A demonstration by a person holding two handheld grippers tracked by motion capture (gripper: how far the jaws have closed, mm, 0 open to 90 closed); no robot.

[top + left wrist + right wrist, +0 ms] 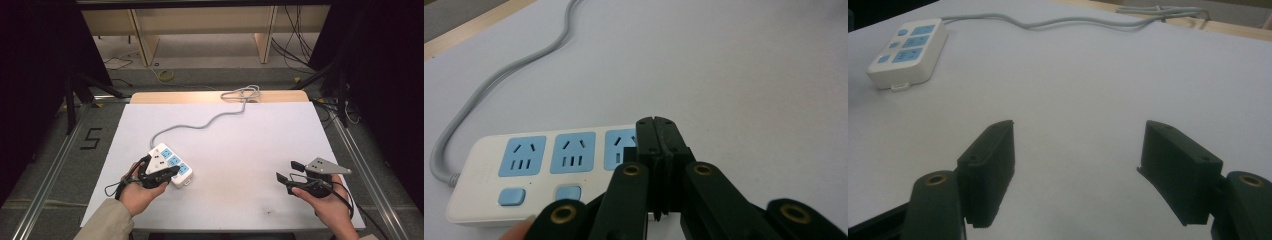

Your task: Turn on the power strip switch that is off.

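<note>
Your left gripper [172, 172] sits low at the near left of the worktop [240, 135], directly over the white power strip [170, 162]. Its fingers [659, 145] are pressed flat together with no gap between them, and nothing shows clamped in between. In the left gripper view their tips lie in front of the strip's third blue socket [623, 145], covering part of it; whether they touch the strip's face you cannot tell from these views. Two more blue sockets and two blue buttons [511, 196] lie uncovered to the left of the tips in that view.

The power strip lies flat on the white sheet, angled so that its cord end points far-left. Its grey cord [210, 120] leaves that end, curves across the sheet toward the far edge, and ends in a loose bundle on the bare wooden strip [200, 96] of the worktop beyond the sheet.

Your right gripper [287, 172] is at the near right, well apart from the strip, held in your right hand [327, 205] with the grey three-cornered plate [327, 166] on top. Its fingers [990, 165] stand wide apart with nothing but bare white sheet between them. In the right gripper view they point toward the far edge, with the strip far off at the upper left.

Your left hand [137, 192] wraps its gripper from below, the sleeve [105, 222] coming in at the near edge.
</note>
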